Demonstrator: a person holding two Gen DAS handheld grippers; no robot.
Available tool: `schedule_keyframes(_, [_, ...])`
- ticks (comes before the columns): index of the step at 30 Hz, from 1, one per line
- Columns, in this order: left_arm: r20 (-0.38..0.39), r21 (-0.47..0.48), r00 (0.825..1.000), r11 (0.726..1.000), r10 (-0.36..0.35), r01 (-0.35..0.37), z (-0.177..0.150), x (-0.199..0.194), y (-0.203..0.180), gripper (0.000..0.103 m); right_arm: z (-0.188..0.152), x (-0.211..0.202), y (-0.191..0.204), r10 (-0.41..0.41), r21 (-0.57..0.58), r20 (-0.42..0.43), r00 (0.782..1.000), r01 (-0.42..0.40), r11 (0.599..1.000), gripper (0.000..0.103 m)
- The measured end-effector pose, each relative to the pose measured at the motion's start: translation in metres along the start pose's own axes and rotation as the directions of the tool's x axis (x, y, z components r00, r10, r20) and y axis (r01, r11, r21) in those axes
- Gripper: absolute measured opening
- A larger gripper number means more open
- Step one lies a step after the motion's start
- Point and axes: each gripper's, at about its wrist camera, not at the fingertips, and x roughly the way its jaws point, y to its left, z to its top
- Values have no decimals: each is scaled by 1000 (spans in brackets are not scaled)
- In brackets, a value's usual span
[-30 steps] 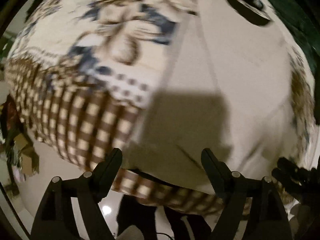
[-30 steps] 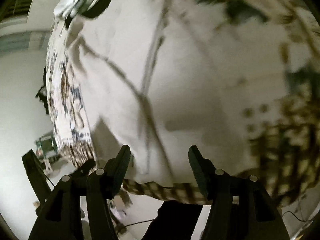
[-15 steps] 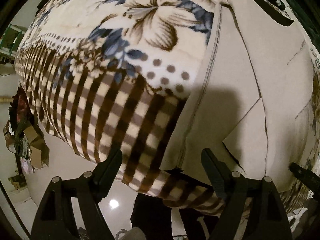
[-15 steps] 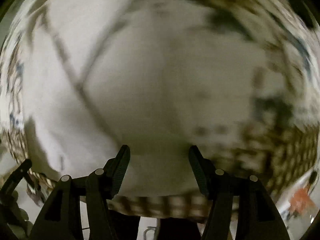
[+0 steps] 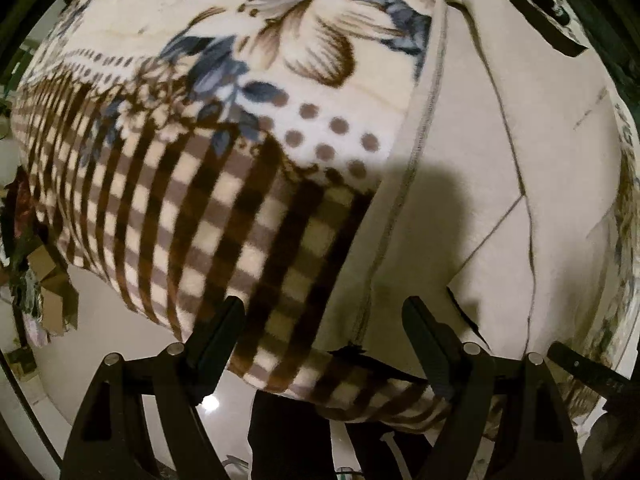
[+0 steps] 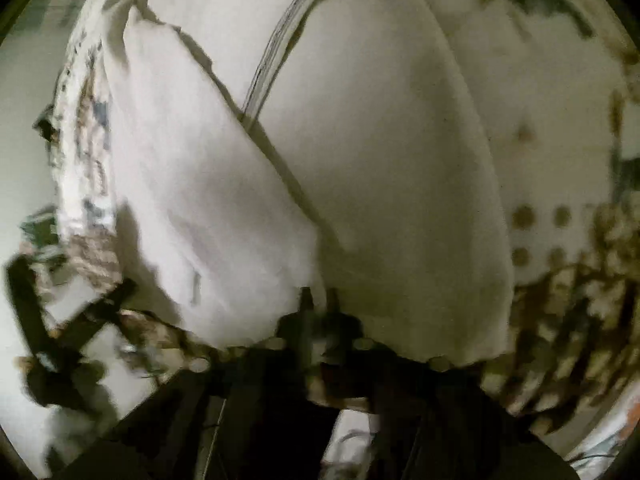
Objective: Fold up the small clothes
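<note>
A beige garment [image 5: 472, 184] lies flat on a floral and checked blanket [image 5: 200, 152]. Its near left corner lies between the fingers of my left gripper [image 5: 326, 334], which is open and hovers over the blanket's near edge. In the right wrist view the same garment [image 6: 360, 184] fills the frame, with a folded flap on the left. My right gripper [image 6: 316, 308] is shut on the garment's near hem; the view is blurred.
The blanket's edge drops to a pale glossy floor [image 5: 120, 344] at lower left. Clutter and cardboard [image 5: 36, 280] sit at far left. The right gripper's black arm [image 5: 584, 368] shows at the lower right of the left wrist view.
My right gripper went from open to shut on the garment's near hem. My left gripper stayed open and came closer to the garment's corner.
</note>
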Motion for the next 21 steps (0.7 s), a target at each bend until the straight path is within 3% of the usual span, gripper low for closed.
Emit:
schedule_keyframes(4, [24,41,999,999,-23,22,-2,-3,-2,80,-16,-30,-12,-111,33,127,986,108,994,4])
schedule_keyframes(6, [18,51,999,998,-32,31,-4,1,-3,80,-5,-35,-24,-117,29,107,987,115,993,4])
schedule_keyframes(8, [1,51,999,998,-41,41,-4,6,-7,80,-1,-37,-31,-61,32,60,996,59,998,5])
schedule_keyframes(10, [-16,54,999,997,-51,52,-6,15,-8,80,3,-47,-43,-36,50,55,998,33,998,26])
schedule_keyframes(12, [-25,59,998,996,-60,62,-6,24,-9,80,9,-54,-46,-13,101,94,996,3,995,39])
schedule_keyframes(13, [-25,62,997,996,-69,70,-6,27,-12,79,7,-63,-59,-1,142,120,993,-16,990,40])
schedule_keyframes(15, [-22,75,995,992,-97,99,-6,35,-19,65,11,-63,-66,-2,183,116,993,-19,983,40])
schedule_keyframes(19, [-28,94,989,985,-146,148,-8,45,-26,23,2,-44,-87,34,241,71,997,-51,969,41])
schedule_keyframes(21, [-29,76,987,984,-158,160,-10,48,-24,11,0,-34,-97,67,249,36,997,-74,966,44])
